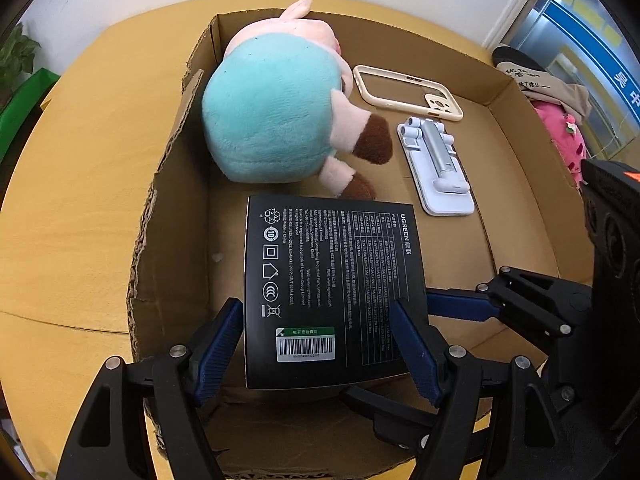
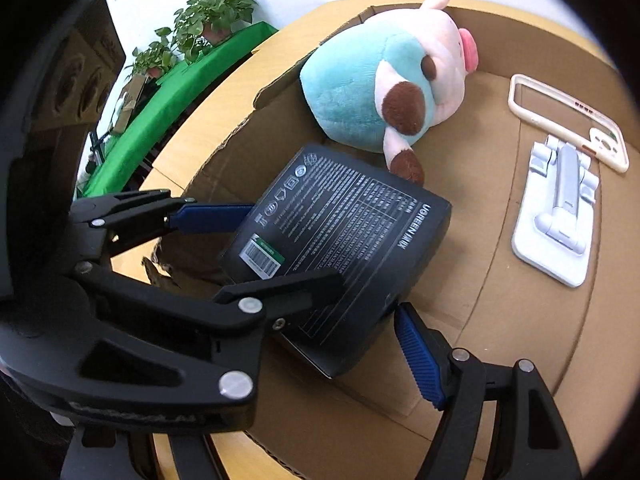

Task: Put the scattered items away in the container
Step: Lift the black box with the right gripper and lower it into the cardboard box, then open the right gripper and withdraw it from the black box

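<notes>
A black UGREEN box (image 1: 332, 280) hangs over the near left part of an open cardboard box (image 1: 176, 152). My left gripper (image 1: 316, 304) is shut on it, a blue pad pressed on each long side. My right gripper (image 2: 320, 312) holds the same box at its near right corner. One of its blue pads (image 2: 416, 356) touches that corner; its other finger is hidden behind the left gripper. Inside the cardboard box lie a teal and pink plush pig (image 1: 272, 112), a cream phone case (image 1: 404, 88) and a white phone stand (image 1: 436, 168).
The cardboard box sits on a round yellow table (image 1: 80, 200). Potted plants (image 2: 208, 12) on a green cloth stand beyond the table's left side. A beige bag and a pink item (image 1: 560, 128) lie past the box's right wall.
</notes>
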Demonstrator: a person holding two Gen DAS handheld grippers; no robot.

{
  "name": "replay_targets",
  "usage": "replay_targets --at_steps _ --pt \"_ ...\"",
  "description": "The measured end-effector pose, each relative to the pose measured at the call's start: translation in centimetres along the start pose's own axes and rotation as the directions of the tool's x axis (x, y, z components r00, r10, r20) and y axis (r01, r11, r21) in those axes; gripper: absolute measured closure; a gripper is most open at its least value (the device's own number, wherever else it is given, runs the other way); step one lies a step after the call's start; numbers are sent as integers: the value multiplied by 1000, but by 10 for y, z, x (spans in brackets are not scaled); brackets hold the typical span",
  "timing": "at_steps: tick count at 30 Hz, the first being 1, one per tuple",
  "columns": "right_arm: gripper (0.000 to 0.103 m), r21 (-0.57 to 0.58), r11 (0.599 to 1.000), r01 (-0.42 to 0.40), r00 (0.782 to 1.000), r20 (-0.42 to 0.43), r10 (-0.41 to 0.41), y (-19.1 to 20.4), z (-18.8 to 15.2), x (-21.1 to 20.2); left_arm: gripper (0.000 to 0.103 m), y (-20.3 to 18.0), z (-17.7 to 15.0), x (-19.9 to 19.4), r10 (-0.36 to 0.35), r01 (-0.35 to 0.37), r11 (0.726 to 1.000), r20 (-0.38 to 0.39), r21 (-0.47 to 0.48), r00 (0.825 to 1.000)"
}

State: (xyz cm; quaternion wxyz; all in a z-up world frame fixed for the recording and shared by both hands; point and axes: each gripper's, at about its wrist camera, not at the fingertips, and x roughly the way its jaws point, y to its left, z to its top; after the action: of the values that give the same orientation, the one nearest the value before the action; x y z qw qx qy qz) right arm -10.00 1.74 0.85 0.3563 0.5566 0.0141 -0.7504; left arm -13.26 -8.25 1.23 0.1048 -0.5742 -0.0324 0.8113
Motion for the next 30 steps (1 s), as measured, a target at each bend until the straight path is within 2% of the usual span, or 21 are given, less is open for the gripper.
replay_targets --at_steps 3,8,10,13,16,17,18,19,20,22,23,24,26,30 --pt "28 22 1000 -10 1000 -6 10 -2 0 2 23 0 0 0 -5 5 1000 -1 2 1000" --pt "27 -6 1000 -3 1000 2 3 5 -8 -6 22 4 0 -8 -2 2 1000 22 -5 1000" --pt "27 -32 999 22 999 25 -21 7 -16 -18 22 9 -1 -20 -2 4 999 61 -32 998" --pt "26 -35 998 54 995 91 -51 5 -28 -46 22 15 -7 -51 2 8 998 164 -63 986" --pt "26 -27 993 113 974 201 -106 5 -49 -84 18 8 -21 -91 64 -51 997 308 -51 949" --pt "26 -28 989 143 963 235 -133 7 -55 -94 15 1 -30 -110 82 -75 997 380 -35 921" --pt "25 -28 981 190 944 280 -175 10 -64 -109 7 -4 -37 -121 95 -93 995 425 -26 900" --pt "25 -31 973 229 925 319 -208 12 -70 -122 4 -12 -44 -132 106 -110 994 469 -19 877" --pt "25 -31 963 269 902 359 -240 18 -79 -134 0 -24 -55 -145 113 -127 992 533 -11 839" --pt "25 -20 943 332 858 423 -293 29 -87 -147 0 -46 -73 -158 102 -142 990 597 19 796" --pt "25 -14 932 361 834 451 -317 34 -92 -154 0 -52 -77 -162 98 -148 988 611 33 786" --pt "25 -9 924 383 818 468 -334 35 -93 -159 0 -64 -86 -165 96 -162 986 631 48 770" --pt "25 11 910 415 793 487 -367 38 -104 -168 0 -83 -98 -166 95 -175 983 651 58 753" --pt "25 38 899 436 775 491 -397 33 -127 -184 0 -106 -114 -165 61 -155 984 658 86 751"
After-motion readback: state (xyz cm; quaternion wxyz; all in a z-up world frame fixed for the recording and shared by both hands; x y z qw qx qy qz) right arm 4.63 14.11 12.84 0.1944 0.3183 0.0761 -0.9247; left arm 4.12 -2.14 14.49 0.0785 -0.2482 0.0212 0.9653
